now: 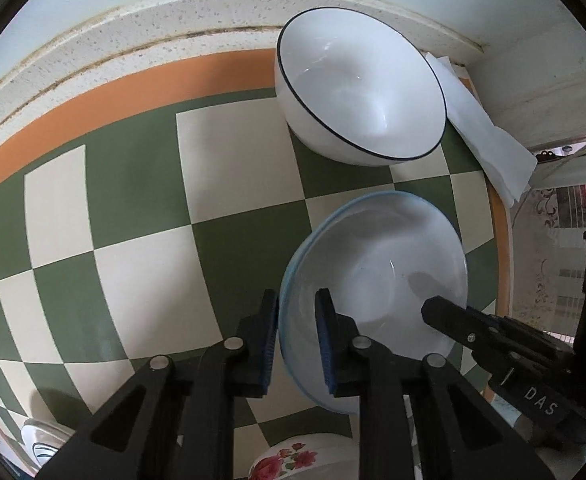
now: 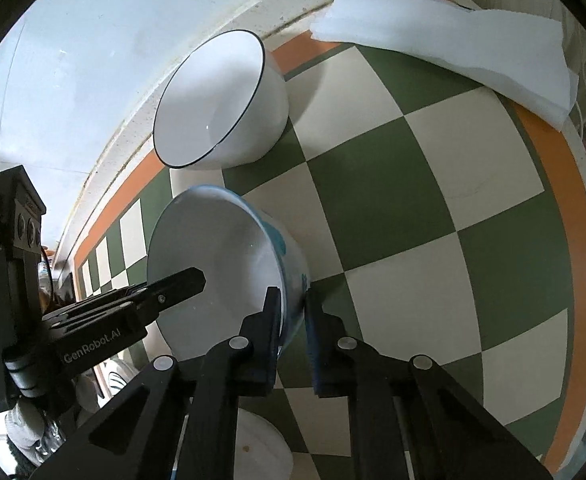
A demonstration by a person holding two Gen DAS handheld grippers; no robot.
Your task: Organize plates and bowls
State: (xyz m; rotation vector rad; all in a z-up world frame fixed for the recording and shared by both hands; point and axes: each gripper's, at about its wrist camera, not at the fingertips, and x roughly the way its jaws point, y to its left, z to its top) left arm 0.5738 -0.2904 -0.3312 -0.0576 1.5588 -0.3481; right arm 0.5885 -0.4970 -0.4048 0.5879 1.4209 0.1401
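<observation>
2 grippers, left gripper (image 1: 297,334) and right gripper (image 2: 295,330), each close their jaws on opposite rims of 1 blue-patterned bowl (image 2: 217,264) above a checkered desk (image 2: 413,200), near a white bowl (image 1: 359,92).

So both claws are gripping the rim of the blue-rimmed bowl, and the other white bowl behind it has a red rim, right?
Not quite. Both claws, left and right, do pinch the blue-rimmed bowl at its rim, but the white bowl behind it has a thin dark, nearly black rim, not red. The left wrist view shows it plainly.
</observation>
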